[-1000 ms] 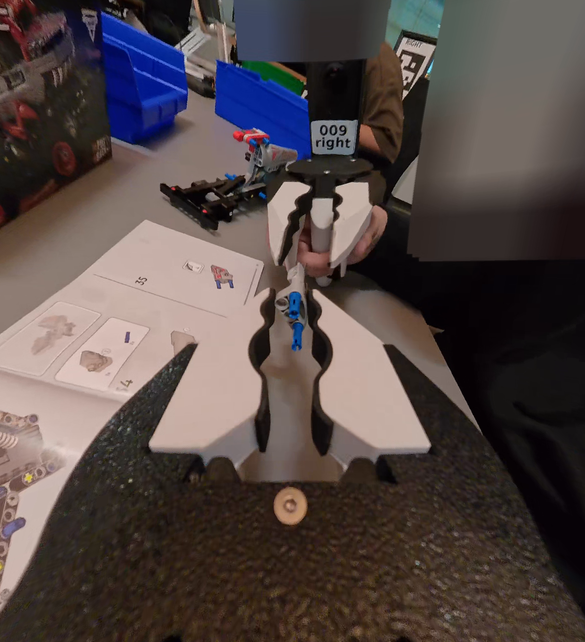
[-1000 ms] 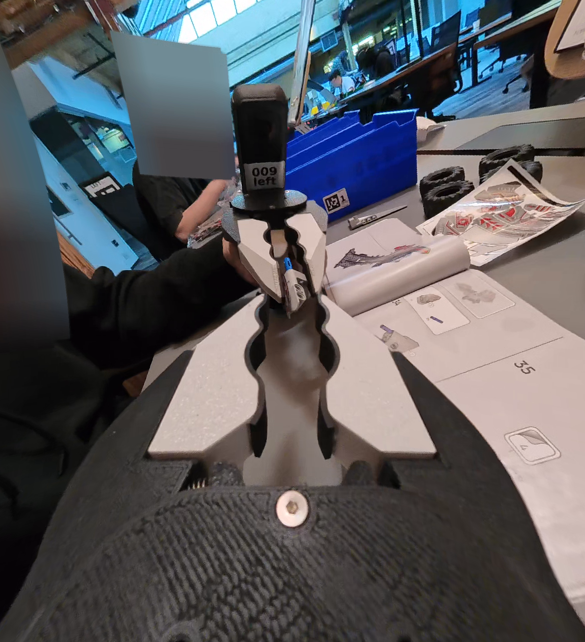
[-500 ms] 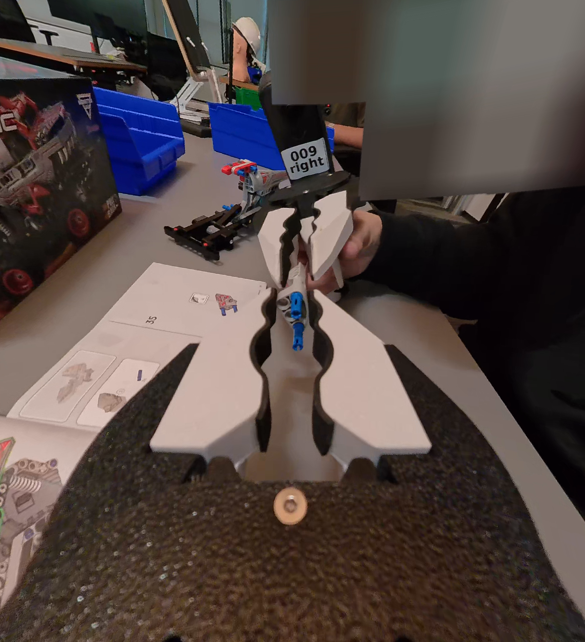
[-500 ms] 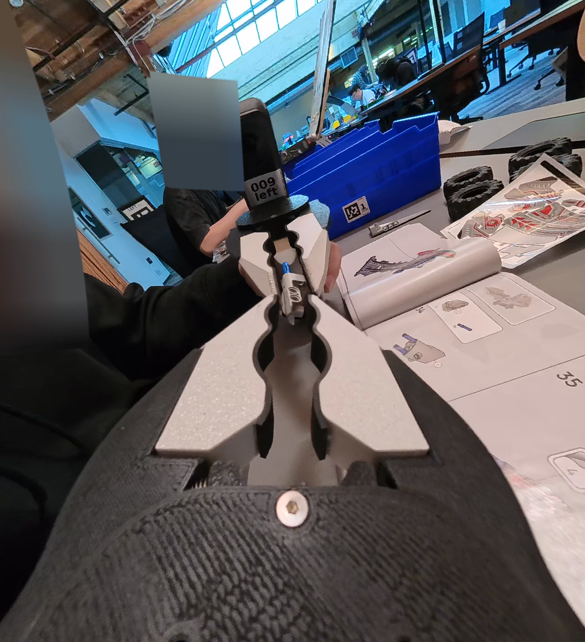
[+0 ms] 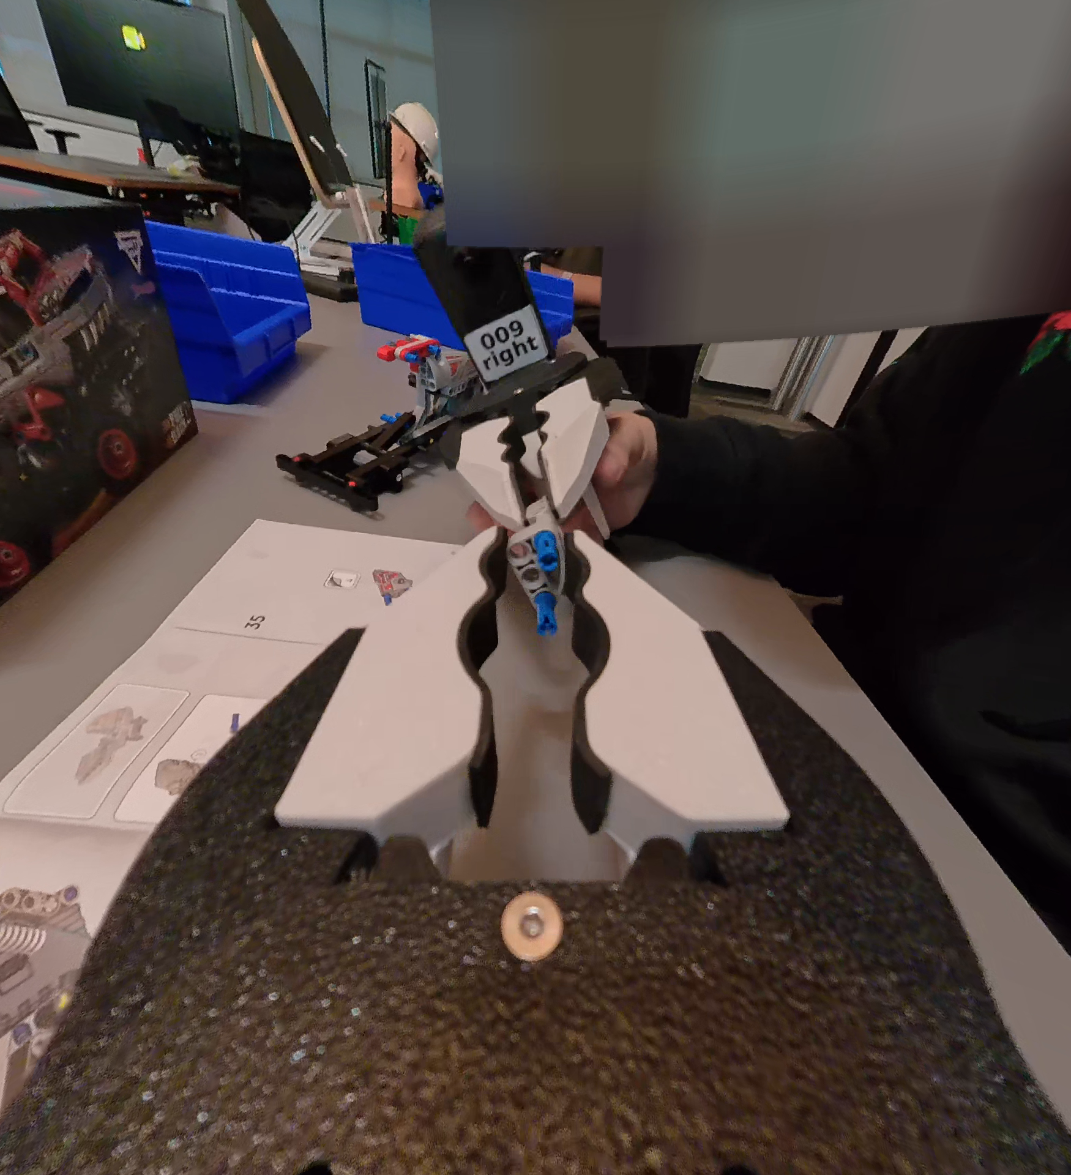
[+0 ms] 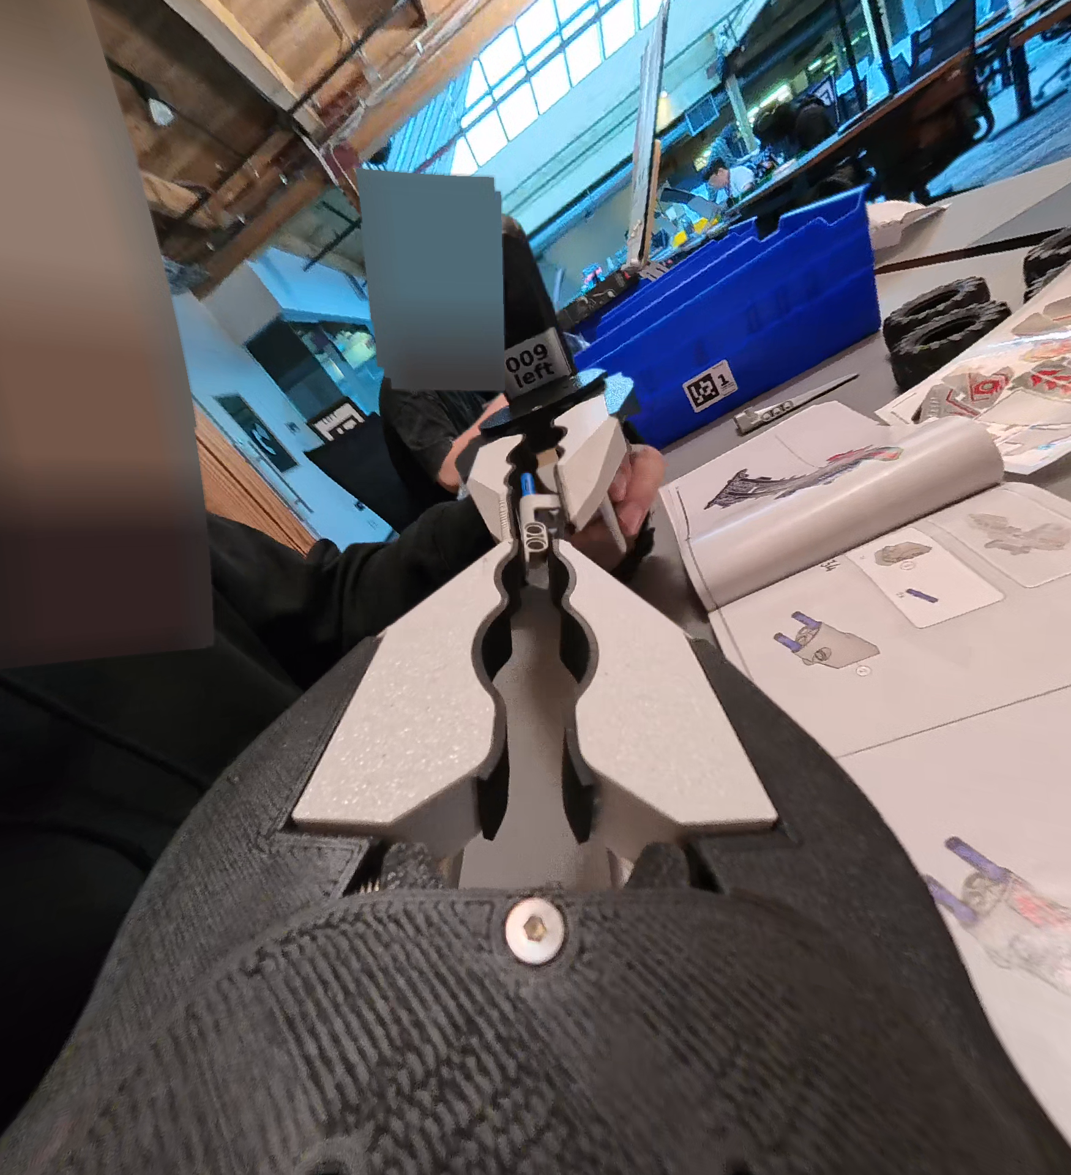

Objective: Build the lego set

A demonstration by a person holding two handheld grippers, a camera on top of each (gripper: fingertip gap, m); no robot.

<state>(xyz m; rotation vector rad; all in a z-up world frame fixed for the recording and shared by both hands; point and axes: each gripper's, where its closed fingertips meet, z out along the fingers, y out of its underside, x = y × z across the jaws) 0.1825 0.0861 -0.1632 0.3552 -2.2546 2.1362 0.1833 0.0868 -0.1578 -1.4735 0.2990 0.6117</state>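
A small grey lego piece with blue pins is held in the air between my two grippers, which face each other tip to tip. My left gripper is shut on its near end, with a blue pin sticking back between the fingers. My right gripper is shut on the far end. In the right wrist view my right gripper clamps the grey piece, and the left gripper grips it from beyond. A hand holds the right gripper.
The open instruction booklet lies on the grey table below. A partly built black chassis, blue bins and the set's box stand behind. Black tyres and a sticker sheet lie far right. Left and right tips are no more than a few centimetres apart.
Both grippers have risen and tilted up together, still joined at the grey piece. The piece has turned a little, so its holes and a second blue pin show.
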